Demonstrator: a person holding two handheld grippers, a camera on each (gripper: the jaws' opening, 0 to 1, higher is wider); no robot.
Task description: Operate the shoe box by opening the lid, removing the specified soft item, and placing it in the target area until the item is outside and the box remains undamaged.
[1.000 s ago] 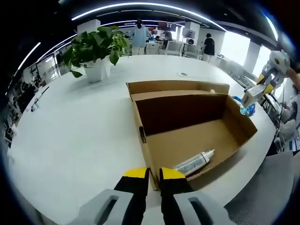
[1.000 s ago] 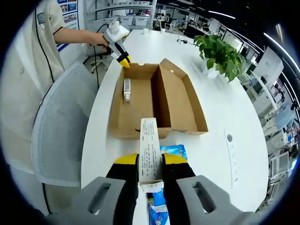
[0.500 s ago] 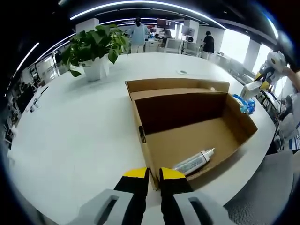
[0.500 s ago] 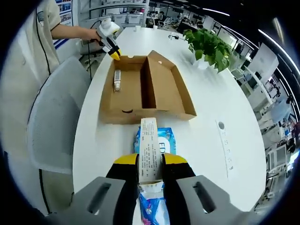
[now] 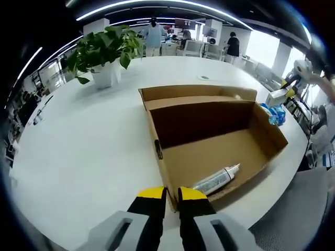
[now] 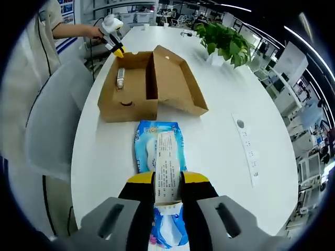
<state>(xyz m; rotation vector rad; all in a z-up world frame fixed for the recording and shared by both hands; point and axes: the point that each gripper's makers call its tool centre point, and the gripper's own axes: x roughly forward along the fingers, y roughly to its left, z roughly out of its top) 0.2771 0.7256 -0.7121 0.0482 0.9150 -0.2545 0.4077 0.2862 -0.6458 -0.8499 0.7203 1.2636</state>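
Change: your right tool (image 6: 167,183) has pulled back from the shoe box (image 6: 149,83).
Right tool: clenched on a white carton (image 6: 167,168), above the wipes pack (image 6: 157,151).
Left tool (image 5: 167,192): clamped on the box's wall.
Box: open, holding a tube (image 5: 216,180).

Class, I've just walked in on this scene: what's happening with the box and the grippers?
A person works two handheld grippers at a white table. The left gripper is shut on the near wall of the open shoe box, where a tube lies. The right gripper holds a narrow white carton above a blue wipes pack lying outside the box.
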